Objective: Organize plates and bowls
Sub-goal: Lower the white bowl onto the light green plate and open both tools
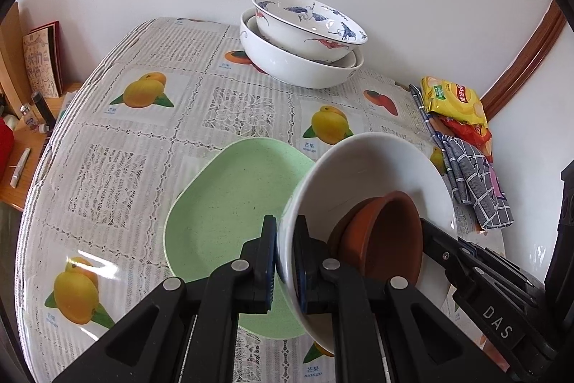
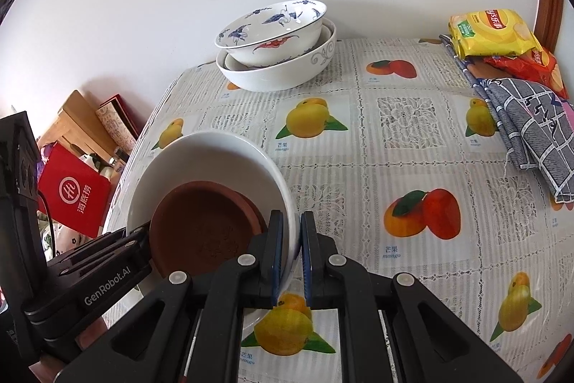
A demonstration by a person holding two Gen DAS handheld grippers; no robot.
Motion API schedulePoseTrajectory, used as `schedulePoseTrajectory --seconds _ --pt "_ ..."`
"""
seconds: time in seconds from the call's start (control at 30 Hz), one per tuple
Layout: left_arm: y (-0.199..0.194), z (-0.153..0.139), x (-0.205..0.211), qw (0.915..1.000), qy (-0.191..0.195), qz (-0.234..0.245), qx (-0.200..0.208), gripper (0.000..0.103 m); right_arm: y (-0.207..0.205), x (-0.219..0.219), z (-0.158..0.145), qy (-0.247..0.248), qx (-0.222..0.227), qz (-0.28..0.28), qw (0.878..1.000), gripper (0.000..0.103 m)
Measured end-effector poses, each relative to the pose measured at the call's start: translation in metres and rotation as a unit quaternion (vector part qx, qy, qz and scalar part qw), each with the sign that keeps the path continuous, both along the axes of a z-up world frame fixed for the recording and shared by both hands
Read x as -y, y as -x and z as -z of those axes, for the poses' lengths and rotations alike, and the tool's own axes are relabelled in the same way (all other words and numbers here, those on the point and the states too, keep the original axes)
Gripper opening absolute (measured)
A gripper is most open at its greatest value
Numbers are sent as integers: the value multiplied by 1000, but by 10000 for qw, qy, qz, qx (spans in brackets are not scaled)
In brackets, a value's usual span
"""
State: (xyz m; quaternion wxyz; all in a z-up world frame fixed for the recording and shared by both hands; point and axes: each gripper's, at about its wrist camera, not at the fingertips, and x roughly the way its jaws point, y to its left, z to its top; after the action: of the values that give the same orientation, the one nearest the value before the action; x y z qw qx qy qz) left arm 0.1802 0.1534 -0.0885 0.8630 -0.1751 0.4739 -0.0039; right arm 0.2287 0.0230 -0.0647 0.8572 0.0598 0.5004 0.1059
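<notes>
Held tilted above the desk (image 2: 412,174), the glazed white ceramic bowl (image 1: 358,174) with loose brown clay saucers (image 2: 201,225) inside looks heavy, slippery and breakable; left tongs (image 1: 285,261) and right tongs (image 2: 290,253) clamp opposite rims.

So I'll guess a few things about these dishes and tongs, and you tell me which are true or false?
1. Both tongs grip the white bowl. True: left tongs, right tongs.
2. The white bowl is empty. False: brown saucers sit inside.
3. A green plate lies on the table. True.
4. The crane-patterned bowl stands alone. False: it is nested in a larger white bowl.
5. The snack packets are blue. False: yellow and red.
</notes>
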Motion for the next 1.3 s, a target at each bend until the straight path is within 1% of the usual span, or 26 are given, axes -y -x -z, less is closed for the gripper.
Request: schedulePoseTrajectory --seconds 0.53,0.87,1.0,1.3 --pt "-3 14 -34 9995 -16 -276 -158 10 -16 -36 19 -17 -168 -291 9994 10" --pt "-9 33 -43 9989 18 -311 -343 10 -24 -42 43 -39 -449 -342 9984 10" --pt "-11 34 -46 9991 90 -288 -310 11 -27 -40 45 -112 -488 -341 9982 10" --pt "-15 37 -46 9992 80 -214 -319 11 -27 -47 43 114 -418 -370 9984 10"
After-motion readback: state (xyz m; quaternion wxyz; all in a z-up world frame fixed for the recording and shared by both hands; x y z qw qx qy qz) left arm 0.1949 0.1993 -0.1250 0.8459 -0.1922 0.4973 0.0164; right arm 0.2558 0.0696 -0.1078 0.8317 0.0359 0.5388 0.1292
